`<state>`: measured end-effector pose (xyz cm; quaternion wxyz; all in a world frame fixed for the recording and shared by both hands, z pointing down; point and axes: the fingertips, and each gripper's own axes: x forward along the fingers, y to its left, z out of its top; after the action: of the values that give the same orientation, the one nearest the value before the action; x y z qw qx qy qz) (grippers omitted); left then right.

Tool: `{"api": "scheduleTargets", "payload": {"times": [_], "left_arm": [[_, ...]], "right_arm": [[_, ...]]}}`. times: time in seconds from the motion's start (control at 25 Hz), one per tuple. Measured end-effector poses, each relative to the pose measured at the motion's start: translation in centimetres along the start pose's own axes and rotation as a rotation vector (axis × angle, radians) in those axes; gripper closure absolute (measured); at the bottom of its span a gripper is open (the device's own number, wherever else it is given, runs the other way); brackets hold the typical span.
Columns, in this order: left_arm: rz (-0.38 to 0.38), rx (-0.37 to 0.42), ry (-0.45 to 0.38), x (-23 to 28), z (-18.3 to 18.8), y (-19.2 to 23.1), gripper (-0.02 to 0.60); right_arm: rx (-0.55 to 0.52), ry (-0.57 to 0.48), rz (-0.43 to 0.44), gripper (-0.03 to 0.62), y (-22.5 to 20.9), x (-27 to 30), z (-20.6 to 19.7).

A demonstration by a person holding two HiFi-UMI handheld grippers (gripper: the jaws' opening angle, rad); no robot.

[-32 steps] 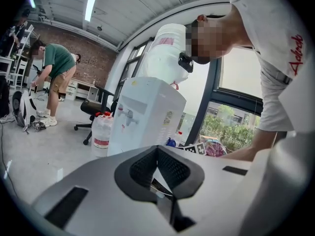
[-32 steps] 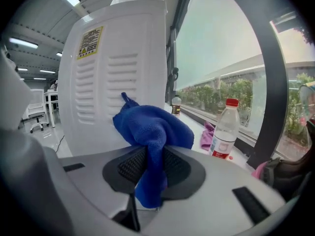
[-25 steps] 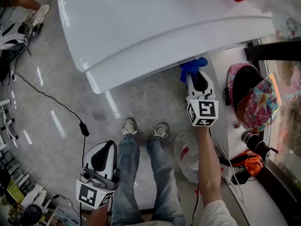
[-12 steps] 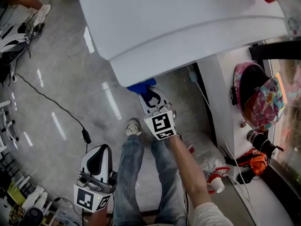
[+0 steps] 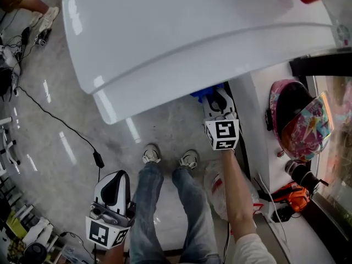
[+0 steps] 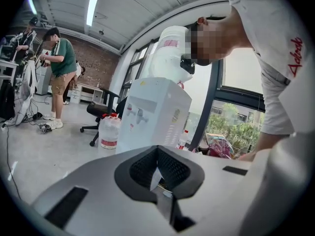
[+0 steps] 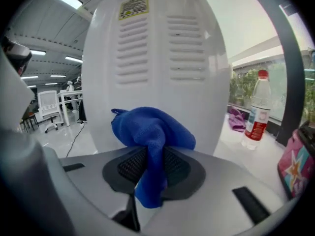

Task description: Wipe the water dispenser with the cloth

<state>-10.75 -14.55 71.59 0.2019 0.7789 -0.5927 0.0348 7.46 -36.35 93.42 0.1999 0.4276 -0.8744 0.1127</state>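
The white water dispenser (image 5: 181,37) fills the top of the head view. My right gripper (image 5: 213,97) is at its lower right side, shut on a blue cloth (image 5: 200,93) that presses against the casing. In the right gripper view the cloth (image 7: 150,129) bunches out of the jaws, right in front of the dispenser's vented white panel (image 7: 157,58). My left gripper (image 5: 114,176) hangs low by the person's left leg, shut on nothing. The left gripper view looks past its jaws (image 6: 157,173) at the dispenser (image 6: 155,112) some way off.
A white ledge (image 5: 256,109) at the right carries a pink helmet (image 5: 297,120) and an orange tool (image 5: 294,194). A plastic bottle (image 7: 256,109) stands on it. On the floor are a bag (image 5: 217,183), a black cable (image 5: 66,125) and a water jug (image 6: 109,132). People (image 6: 61,75) stand beyond.
My right gripper swept the cloth leftward along the dispenser's lower edge, then back to its right side. The left gripper has stayed low and still.
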Motion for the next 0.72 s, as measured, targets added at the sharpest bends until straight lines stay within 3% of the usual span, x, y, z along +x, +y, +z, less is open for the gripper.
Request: {"api": "scheduleTargets", "payload": {"times": [0.2, 0.32, 0.56, 0.72], "left_arm": [[-0.005, 0.024, -0.006, 1.5, 0.3, -0.8, 0.571], [-0.006, 0.034, -0.011, 2.1, 0.5, -1.5, 0.571], [-0.014, 0.045, -0.011, 2.4, 1.1, -3.0, 0.571], [-0.033, 0.065, -0.027, 2.2, 3.8, -4.4, 0.571]], "right_arm": [[0.022, -0.013, -0.107, 0.497, -6.9, -1.2, 0.2], [0.016, -0.022, -0.132, 0.497, -9.0, -1.7, 0.6], [0.026, -0.034, -0.133, 0.497, -8.7, -3.4, 1.6], [0.047, -0.059, -0.124, 0.497, -5.7, -6.5, 5.4]]}}
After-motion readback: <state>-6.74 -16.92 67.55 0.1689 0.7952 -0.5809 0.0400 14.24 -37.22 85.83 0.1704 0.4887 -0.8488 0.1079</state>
